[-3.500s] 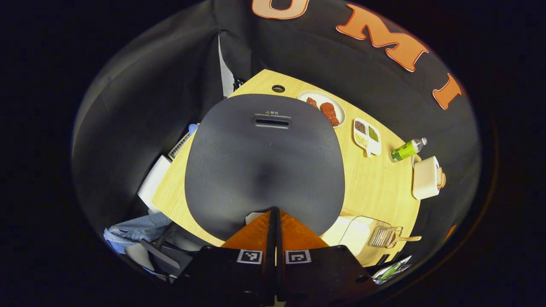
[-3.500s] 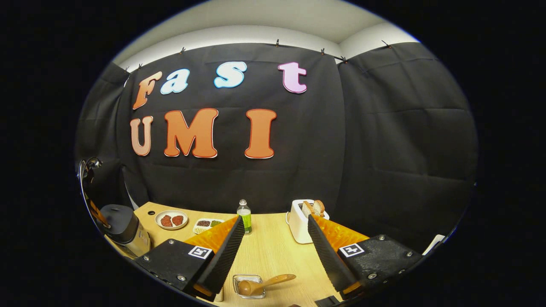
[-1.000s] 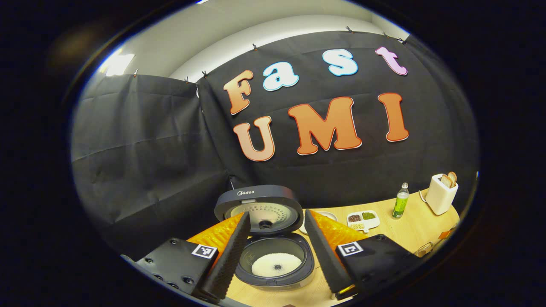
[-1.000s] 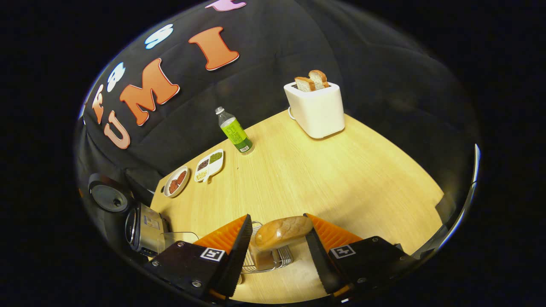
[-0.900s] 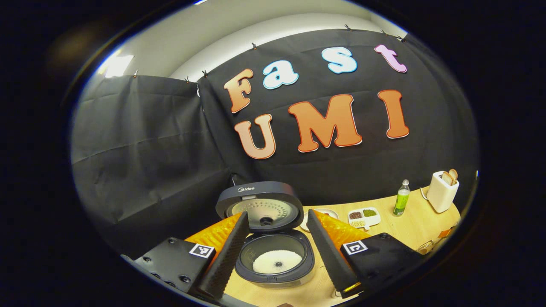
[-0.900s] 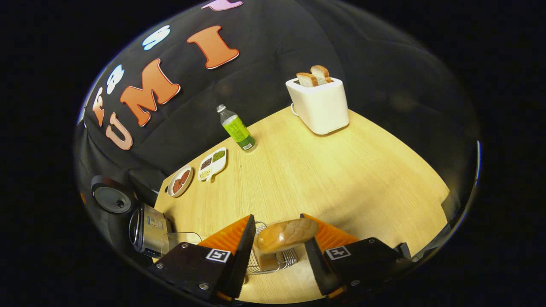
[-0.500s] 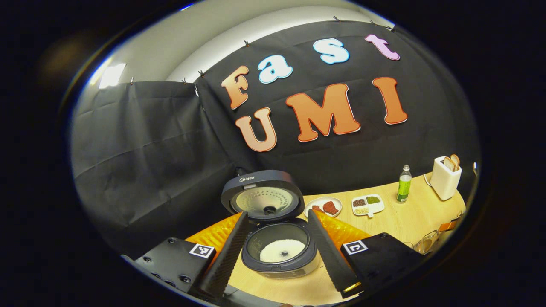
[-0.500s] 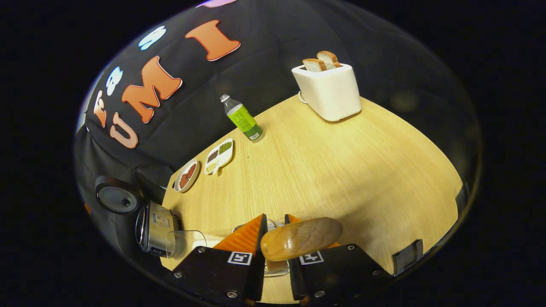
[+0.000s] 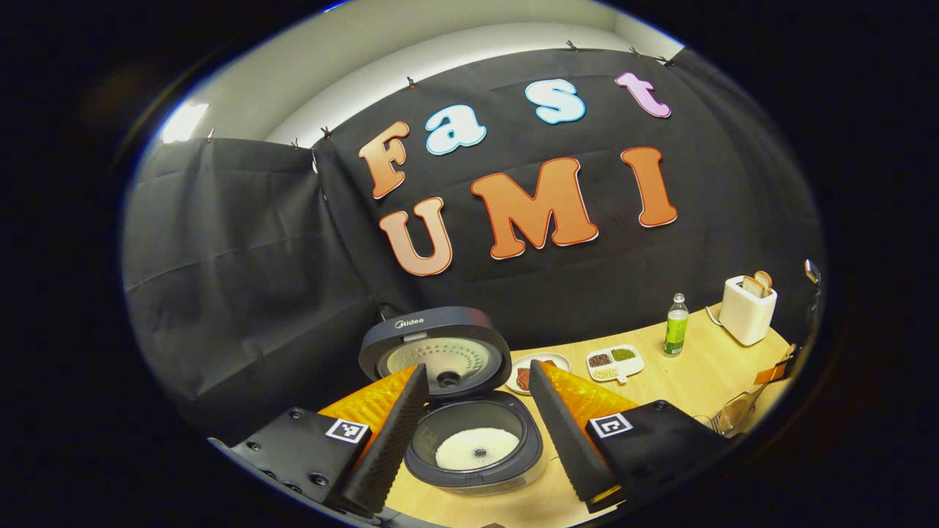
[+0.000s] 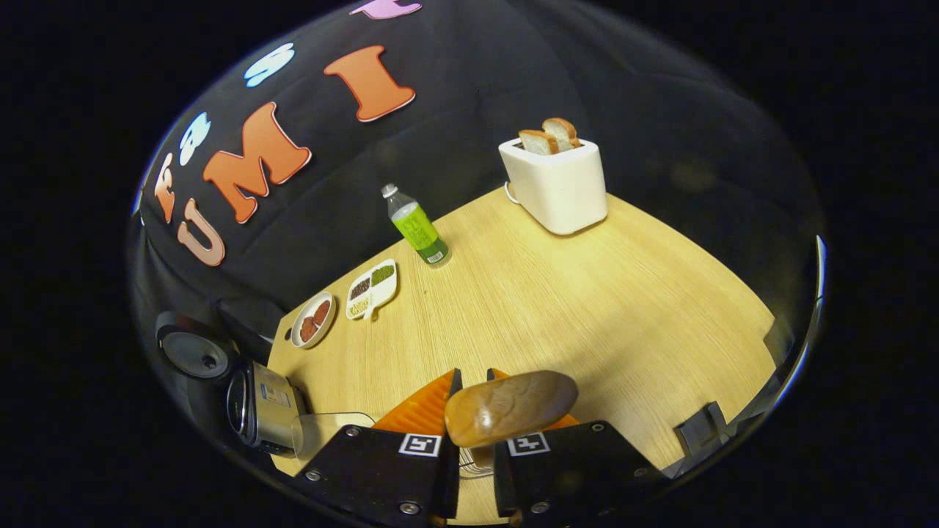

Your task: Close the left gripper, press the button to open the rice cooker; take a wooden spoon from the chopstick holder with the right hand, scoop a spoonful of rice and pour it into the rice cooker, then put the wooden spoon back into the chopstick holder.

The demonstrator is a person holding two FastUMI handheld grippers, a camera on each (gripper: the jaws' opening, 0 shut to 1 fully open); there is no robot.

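- right gripper point(image 10: 469, 400) is clenched on the wooden spoon point(image 10: 510, 407), the bowl end sticks out past the fingertips, low over the near edge of the bench point(image 10: 587, 308)
- the wire chopstick holder point(image 10: 466, 458) sits right under it, mostly hidden by the gripper
- left gripper point(image 9: 473, 403) is released, jaws spread wide, hanging in front of the rice cooker point(image 9: 473, 447) and touching nothing
- step in hand looks like lifting the spoon clear of the holder; I'd pull it straight up so it doesn't drag on the wires, and keep the grip firm so it doesn't twist between the fingers
- then swing left to the clear box point(image 10: 330, 429) beside the cooker, which I guess holds the rice to scoop, can't really tell from here
- cooker lid point(image 9: 435, 345) stands up and open, a patch of white rice point(image 9: 477, 449) in the pot
- far side: round plate point(image 10: 309, 320) with reddish pieces, divided dish point(image 10: 373, 287) with dark, green and pale grains, green bottle point(image 10: 414, 227), toaster point(image 10: 554, 187) with two bread slices in it
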